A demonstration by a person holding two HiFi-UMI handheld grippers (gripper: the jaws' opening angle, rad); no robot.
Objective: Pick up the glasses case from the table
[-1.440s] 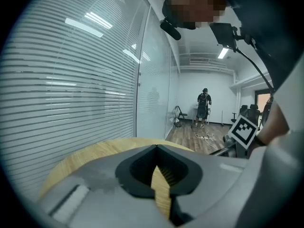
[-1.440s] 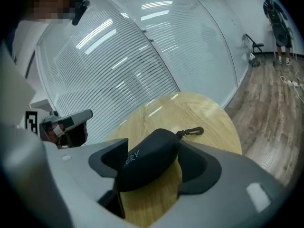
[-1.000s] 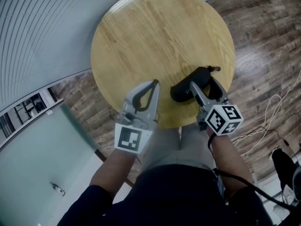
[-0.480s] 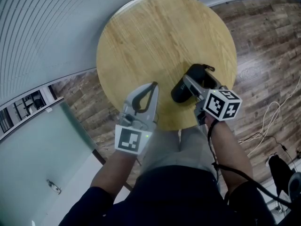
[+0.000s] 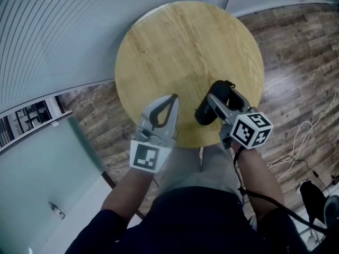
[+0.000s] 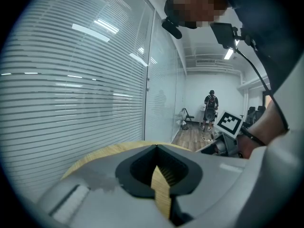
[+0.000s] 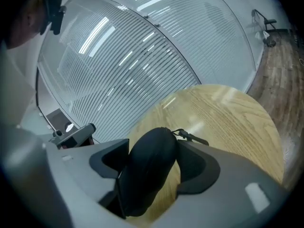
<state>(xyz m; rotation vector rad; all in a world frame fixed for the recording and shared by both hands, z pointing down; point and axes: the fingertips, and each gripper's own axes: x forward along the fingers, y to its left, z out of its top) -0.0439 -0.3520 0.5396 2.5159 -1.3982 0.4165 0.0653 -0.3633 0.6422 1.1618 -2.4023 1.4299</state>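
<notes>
A black glasses case [image 5: 204, 114] sits between the jaws of my right gripper [image 5: 222, 93], over the near right part of the round wooden table [image 5: 185, 46]. The jaws are closing, and their pads press on both sides of the case. In the right gripper view the case [image 7: 147, 170] fills the gap of the right gripper [image 7: 156, 142], its small zip pull pointing out over the table [image 7: 223, 118]. My left gripper [image 5: 174, 96] hovers at the table's near edge, shut and empty. Its tips meet in the left gripper view [image 6: 156, 147].
A glass wall with blinds [image 5: 47, 36] runs along the left. Wood flooring [image 5: 296, 46] surrounds the table, and white cables [image 5: 310, 123] lie on it at the right. A person [image 6: 210, 109] stands far down the room.
The right gripper's jaws have come in around the glasses case, and it has drawn the case a little toward the table's near edge and upward. The left gripper has hardly moved.
</notes>
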